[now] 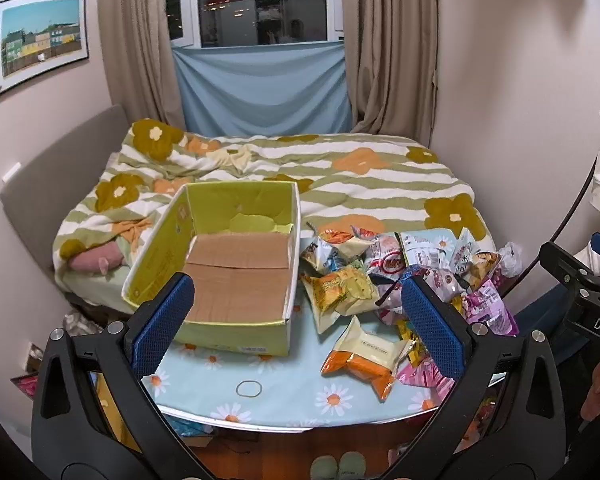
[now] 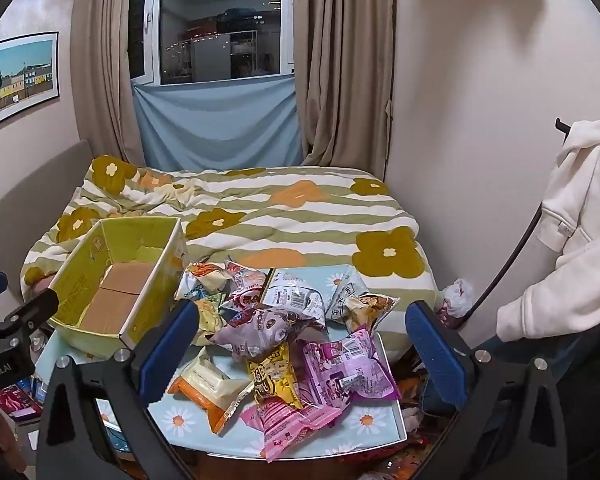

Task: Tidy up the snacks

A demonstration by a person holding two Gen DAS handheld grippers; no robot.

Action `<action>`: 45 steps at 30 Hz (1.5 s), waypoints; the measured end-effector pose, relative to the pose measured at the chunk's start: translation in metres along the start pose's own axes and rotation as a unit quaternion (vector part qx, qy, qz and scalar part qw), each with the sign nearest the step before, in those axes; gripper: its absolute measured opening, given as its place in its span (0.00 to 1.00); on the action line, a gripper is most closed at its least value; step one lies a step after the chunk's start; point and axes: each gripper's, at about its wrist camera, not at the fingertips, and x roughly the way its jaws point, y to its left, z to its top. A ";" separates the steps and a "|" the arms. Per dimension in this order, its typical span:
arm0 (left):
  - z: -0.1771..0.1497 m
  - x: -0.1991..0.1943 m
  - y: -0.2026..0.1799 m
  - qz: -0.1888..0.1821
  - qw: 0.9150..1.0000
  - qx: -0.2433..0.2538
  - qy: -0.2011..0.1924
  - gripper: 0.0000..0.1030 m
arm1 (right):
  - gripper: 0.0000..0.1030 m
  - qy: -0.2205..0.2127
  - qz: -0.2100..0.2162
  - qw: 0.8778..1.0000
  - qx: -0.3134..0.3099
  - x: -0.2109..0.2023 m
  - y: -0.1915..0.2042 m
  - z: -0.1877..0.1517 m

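An empty yellow cardboard box (image 1: 228, 264) stands on the left of a small table with a daisy-print cloth (image 1: 204, 392). To its right lies a pile of snack packets (image 1: 384, 272), with an orange and cream packet (image 1: 364, 356) nearest the front edge. My left gripper (image 1: 300, 312) is open, hanging above the table's front with nothing between its blue pads. In the right wrist view the box (image 2: 112, 280) sits at left and the snack pile (image 2: 292, 336) in the middle. My right gripper (image 2: 304, 344) is open above the pile, touching no packet.
A bed with a flower-striped quilt (image 1: 340, 184) lies right behind the table. A rubber band (image 1: 249, 389) rests on the cloth near the front edge. A white hoodie (image 2: 572, 232) hangs at the right wall. Slippers (image 1: 338, 466) and clutter sit on the floor below.
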 end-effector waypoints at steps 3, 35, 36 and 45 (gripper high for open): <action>0.000 0.001 0.002 -0.001 1.000 0.002 0.000 1.00 | 1.00 0.001 0.000 1.000 0.000 0.000 -0.001 -0.001; -0.002 0.007 0.005 0.002 1.000 0.003 0.005 1.00 | 1.00 0.004 0.003 1.000 -0.001 0.003 0.007 -0.001; -0.002 0.008 0.005 0.002 1.000 0.004 0.006 1.00 | 1.00 0.004 0.003 1.000 -0.001 0.003 0.008 -0.001; -0.002 0.009 0.005 0.002 1.000 0.004 0.007 1.00 | 1.00 0.005 0.003 1.000 -0.002 0.003 0.008 -0.001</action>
